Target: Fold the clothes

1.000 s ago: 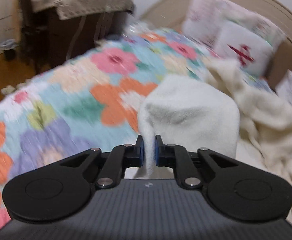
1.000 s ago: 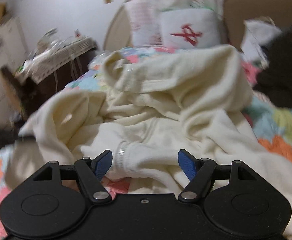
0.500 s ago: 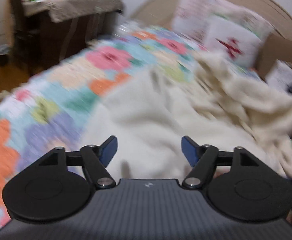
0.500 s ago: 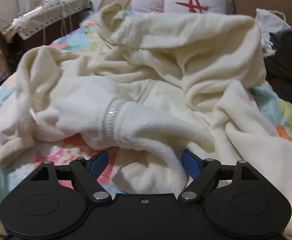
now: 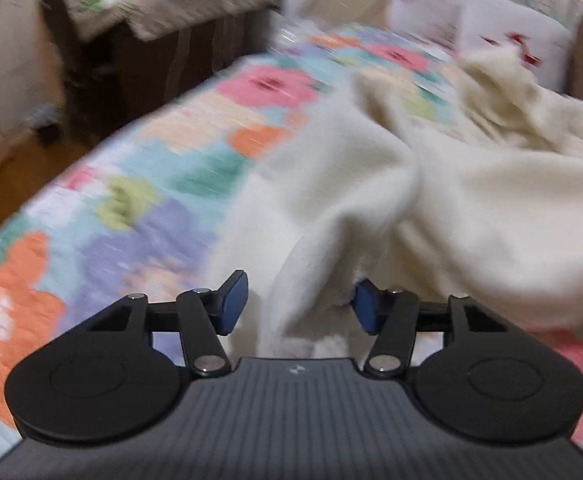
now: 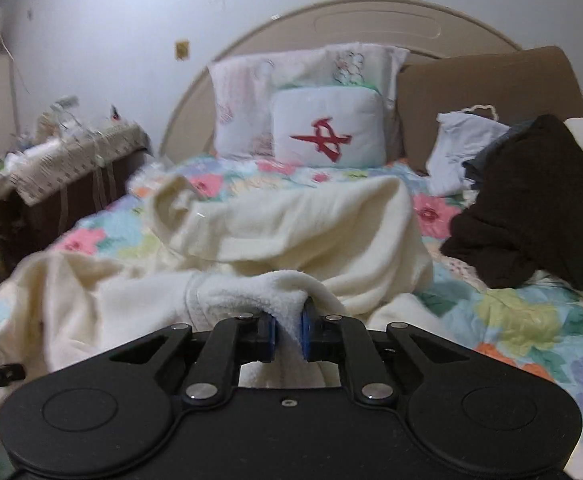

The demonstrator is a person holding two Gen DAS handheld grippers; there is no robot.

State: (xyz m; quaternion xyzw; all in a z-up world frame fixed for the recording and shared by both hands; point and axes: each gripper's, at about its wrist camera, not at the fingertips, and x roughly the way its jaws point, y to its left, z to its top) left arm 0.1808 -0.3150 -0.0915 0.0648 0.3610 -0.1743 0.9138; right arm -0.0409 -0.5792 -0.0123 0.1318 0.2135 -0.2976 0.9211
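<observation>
A cream fleece garment [image 5: 471,200] lies crumpled on the floral bedspread [image 5: 139,208]. In the left wrist view a fold of it runs down between the blue pads of my left gripper [image 5: 295,306], whose jaws are closing; both pads stand clear of the cloth. In the right wrist view my right gripper [image 6: 288,330] is shut on a thick fold of the cream garment [image 6: 291,228] near a ribbed cuff [image 6: 195,300], and the cloth is lifted off the bedspread [image 6: 511,312].
A dark brown garment [image 6: 531,208] and a pale cloth bag [image 6: 463,148] lie at the right by the headboard. Pillows [image 6: 327,136] lean at the bed's head. A cluttered dark side table [image 6: 63,168] stands left of the bed, above wooden floor [image 5: 7,184].
My left gripper let go of the cream fold it pinched, opened wide, sank toward the cloth and has started closing. My right gripper closed on a fold near the cuff and rose.
</observation>
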